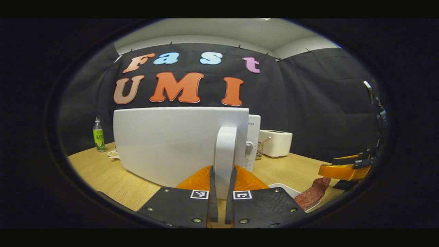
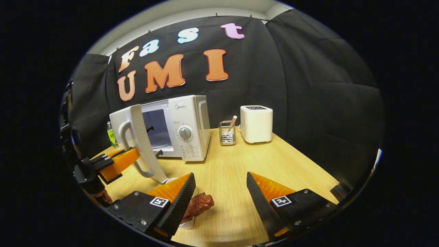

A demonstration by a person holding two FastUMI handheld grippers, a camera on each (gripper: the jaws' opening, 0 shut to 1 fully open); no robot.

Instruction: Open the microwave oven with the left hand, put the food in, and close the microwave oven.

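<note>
The white microwave (image 2: 187, 130) stands at the back of the table with its door (image 1: 171, 144) swung open toward me. My left gripper (image 1: 223, 178) is shut on the door's white vertical handle (image 1: 224, 154), one finger on each side. From the right gripper view, that left gripper (image 2: 120, 161) holds the handle (image 2: 144, 147) from the left. The food, a reddish strip of meat (image 2: 199, 206), lies on a small white plate (image 2: 187, 224) near the table's front. My right gripper (image 2: 221, 192) hangs open just above and to the right of it, holding nothing.
A white toaster (image 2: 256, 123) and a wire utensil holder (image 2: 227, 133) stand right of the microwave. A green bottle (image 1: 99, 136) and a small dish (image 1: 113, 153) sit behind the open door. The wooden table (image 2: 274, 164) stretches bare to the right.
</note>
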